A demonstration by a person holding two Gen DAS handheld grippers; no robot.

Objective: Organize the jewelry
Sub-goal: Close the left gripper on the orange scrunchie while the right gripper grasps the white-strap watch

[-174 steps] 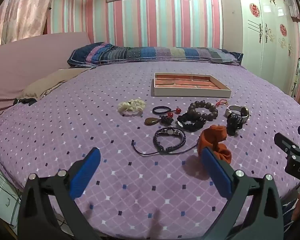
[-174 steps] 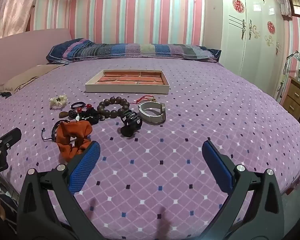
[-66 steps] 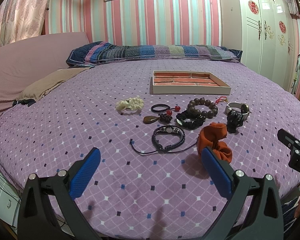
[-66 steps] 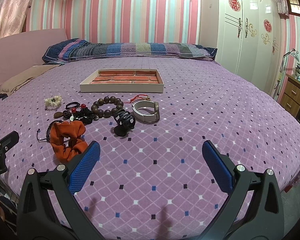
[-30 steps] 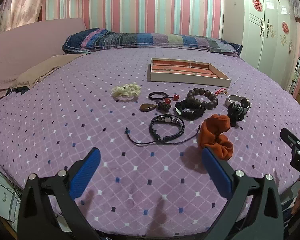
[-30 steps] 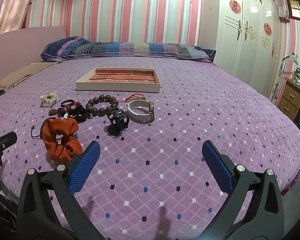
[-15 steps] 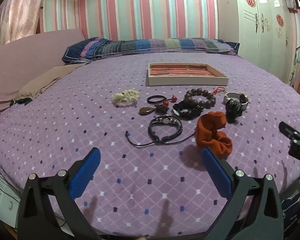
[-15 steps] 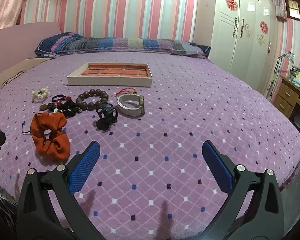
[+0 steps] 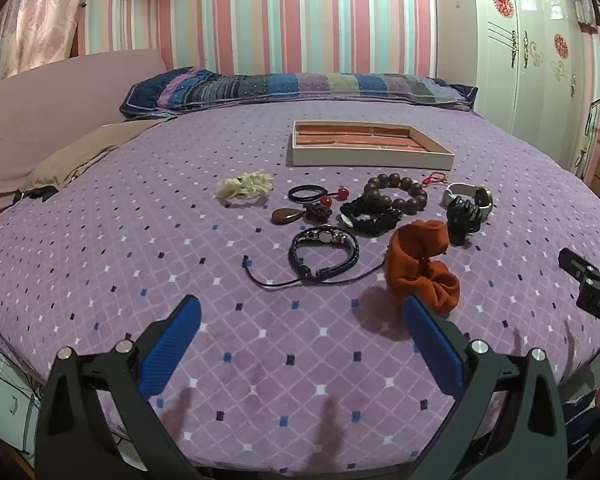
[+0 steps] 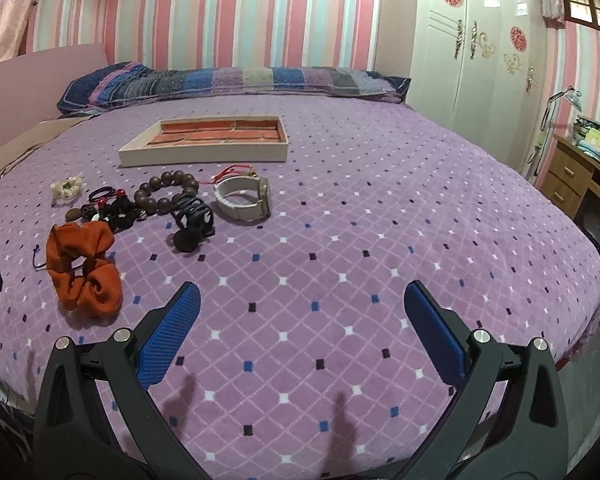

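Jewelry is seen scattered on the purple diamond-patterned bed [image 9: 100, 264]: a brown wooden bead bracelet [image 9: 396, 192], a black braided cord bracelet [image 9: 323, 252] and an orange fabric scrunchie [image 10: 82, 266], all in front of the shallow cream tray with red-lined compartments [image 9: 370, 157], which appears unfilled. Compared with a second earlier, only the viewpoints are shifted slightly; nothing is moved. The left gripper [image 9: 300, 340] and right gripper [image 10: 300, 328] are held low over bare bedspread, jaws spread wide and empty, so sorting is judged not begun.

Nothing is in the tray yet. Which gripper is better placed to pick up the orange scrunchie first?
Left, probably. The orange scrunchie lies just past the left gripper, by its right fingertip. From the right gripper, it sits well off to the side. Both grippers are open and empty.
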